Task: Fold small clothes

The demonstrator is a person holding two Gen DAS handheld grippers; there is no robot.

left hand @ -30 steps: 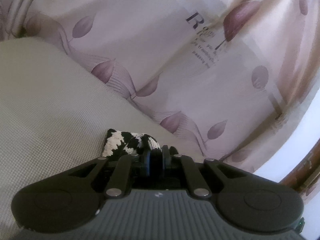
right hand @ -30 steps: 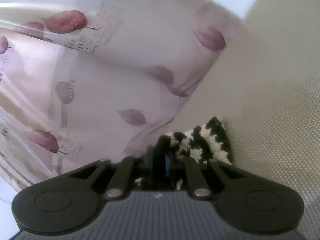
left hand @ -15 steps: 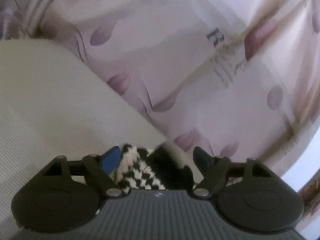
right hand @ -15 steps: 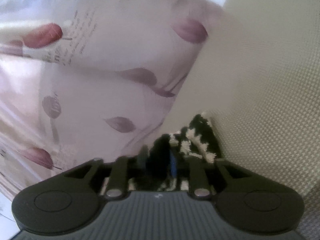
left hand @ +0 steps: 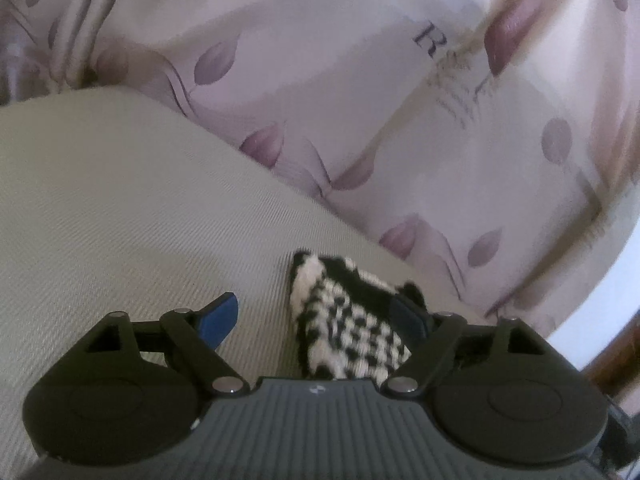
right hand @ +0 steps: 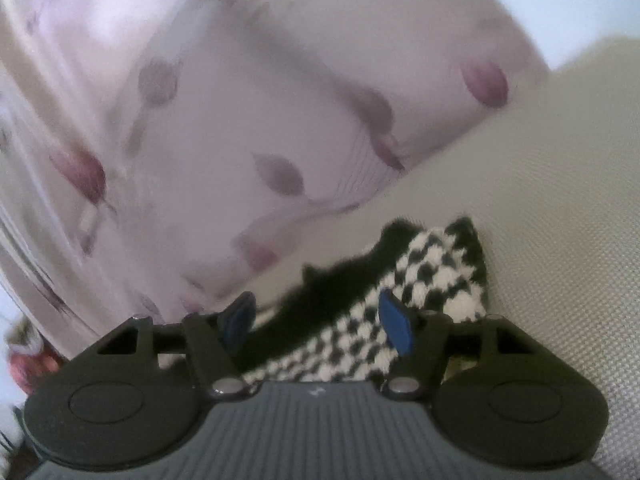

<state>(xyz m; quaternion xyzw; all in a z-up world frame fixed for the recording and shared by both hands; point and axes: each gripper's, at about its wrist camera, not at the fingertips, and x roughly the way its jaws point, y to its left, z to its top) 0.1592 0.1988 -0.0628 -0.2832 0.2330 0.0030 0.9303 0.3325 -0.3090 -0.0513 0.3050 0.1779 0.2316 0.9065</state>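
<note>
Left gripper [left hand: 316,318]: angled down toward the beige woven cushion [left hand: 120,208], body low over the fabric. Jaws spread wide, nothing pinched. Blue pad of the left finger [left hand: 218,318] sits clear over bare cushion; the right finger's pad is dark and partly lost against the knit, right at its edge. Contact there unclear from this view.

Black-and-white checked knit garment [left hand: 348,328]: small, bunched, lying on the cushion near its edge beside the leaf-print curtain [left hand: 400,120]. In the left wrist view it sits in the right half of the gap between the fingers, well apart from the left pad, running back under the gripper body.

Right gripper [right hand: 318,322]: close to level, only slightly nosed down; picture smeared, curtain [right hand: 200,120] streaked. Jaws have just been opening and now stand apart, the garment [right hand: 420,280] lying between them, not clamped. Left pad [right hand: 240,320] is off the fabric's black edge, over the cushion [right hand: 540,200]. Right pad [right hand: 394,326] overlaps the checked weave in the picture; probably just above or grazing it, blur prevents a firm call.

Garment in the right wrist view: black band toward the curtain side, checked part toward the cushion's open side, one corner pointing away from the tool.
</note>
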